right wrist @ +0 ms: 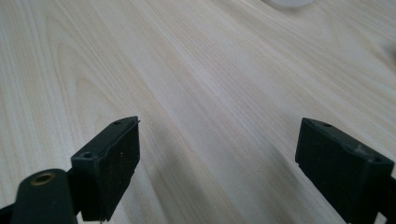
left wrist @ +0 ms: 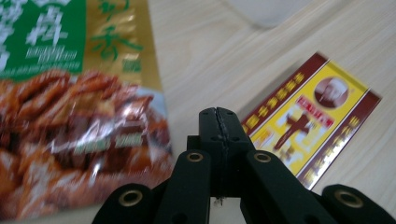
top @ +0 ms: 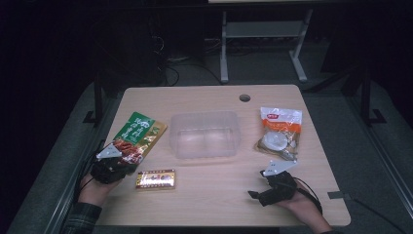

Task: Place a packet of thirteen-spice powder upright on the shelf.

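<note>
Between green packet [top: 138, 137] and yellow packet [top: 156, 179] sits the closed left tool [left wrist: 218, 122].

Dim high view, dark surroundings, lit table [top: 209, 190], soft close-ups, glare on packet [left wrist: 79, 140]

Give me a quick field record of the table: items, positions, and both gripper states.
left gripper: shut, nothing between its jaws, beside the pouch
right gripper: open, over bare wood
green and gold snack pouch: table's left, flat
red and yellow flat packet: in front of the pouch, near the left gripper
clear plastic tub: centre, looks empty
white and orange bag: table's right, beyond the right gripper
light wooden table: round hole near far edge
</note>
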Tool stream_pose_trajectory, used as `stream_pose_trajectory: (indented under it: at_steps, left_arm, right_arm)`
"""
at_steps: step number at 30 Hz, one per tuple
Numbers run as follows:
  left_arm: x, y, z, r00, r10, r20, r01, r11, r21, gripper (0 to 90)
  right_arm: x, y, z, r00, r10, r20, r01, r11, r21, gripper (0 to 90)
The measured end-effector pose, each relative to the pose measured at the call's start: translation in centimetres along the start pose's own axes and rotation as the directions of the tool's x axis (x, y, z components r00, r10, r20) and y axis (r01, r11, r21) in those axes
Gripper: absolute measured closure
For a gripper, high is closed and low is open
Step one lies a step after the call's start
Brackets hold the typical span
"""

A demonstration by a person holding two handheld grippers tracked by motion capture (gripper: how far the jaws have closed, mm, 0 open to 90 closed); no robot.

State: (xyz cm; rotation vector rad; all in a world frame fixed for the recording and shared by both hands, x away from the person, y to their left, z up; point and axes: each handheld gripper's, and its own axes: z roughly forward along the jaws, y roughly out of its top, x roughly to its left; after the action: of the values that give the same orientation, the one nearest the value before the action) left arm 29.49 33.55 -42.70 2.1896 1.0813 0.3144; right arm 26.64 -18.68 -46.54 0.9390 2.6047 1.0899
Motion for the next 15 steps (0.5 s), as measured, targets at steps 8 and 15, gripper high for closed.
stream_pose_trajectory:
  at_steps: [8, 15]
  left_arm:
    - [-0.1, -1.2, 0.7, 0.9997, -0.024, 0.006, 0.023, 0.9976, 0.065, 89.9]
    - [-0.8, -1.1, 1.4, 0.9989, -0.014, 0.045, 0.010, 0.9956, 0.094, 89.9]
  right_arm:
    - [-0.1, 0.0, 0.0, 1.0000, -0.001, 0.000, 0.001, 1.000, 0.001, 13.4]
    - [0.0, 0.0, 0.0, 1.0000, -0.001, 0.001, 0.001, 1.000, 0.000, 13.3]
